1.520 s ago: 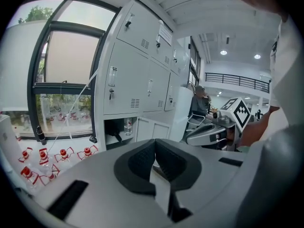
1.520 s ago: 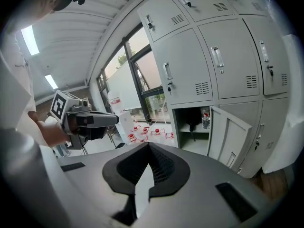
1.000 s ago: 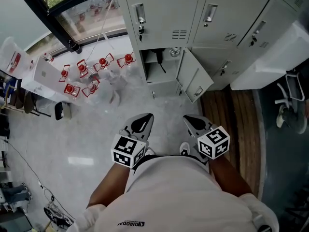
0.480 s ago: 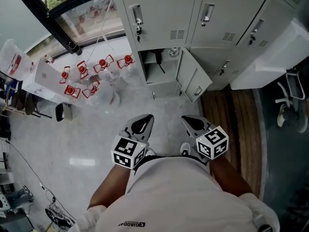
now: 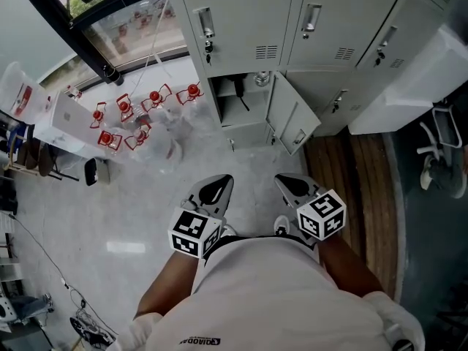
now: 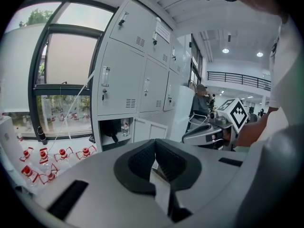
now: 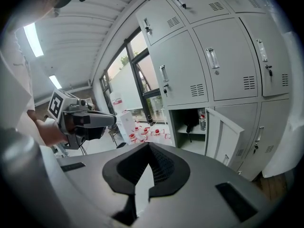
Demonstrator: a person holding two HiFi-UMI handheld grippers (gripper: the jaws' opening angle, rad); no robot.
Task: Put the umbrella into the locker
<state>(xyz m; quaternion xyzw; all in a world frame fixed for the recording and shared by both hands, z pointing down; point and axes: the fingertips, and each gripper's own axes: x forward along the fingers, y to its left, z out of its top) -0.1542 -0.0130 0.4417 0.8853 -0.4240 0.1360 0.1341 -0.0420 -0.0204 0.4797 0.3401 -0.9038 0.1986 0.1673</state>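
Observation:
The open locker is in the bottom row of grey lockers, its door swung out to the right. On its shelf lie a dark folded thing that looks like the umbrella and a clear bottle. My left gripper and right gripper are held side by side close to my body, well short of the locker. Both are shut with nothing between the pads. Each gripper view shows the other gripper.
Several red-capped bottles in red frames stand on the pale floor by the window. A white table and a chair are at the left. Wooden flooring and a white covered block lie at the right. A person stands far off.

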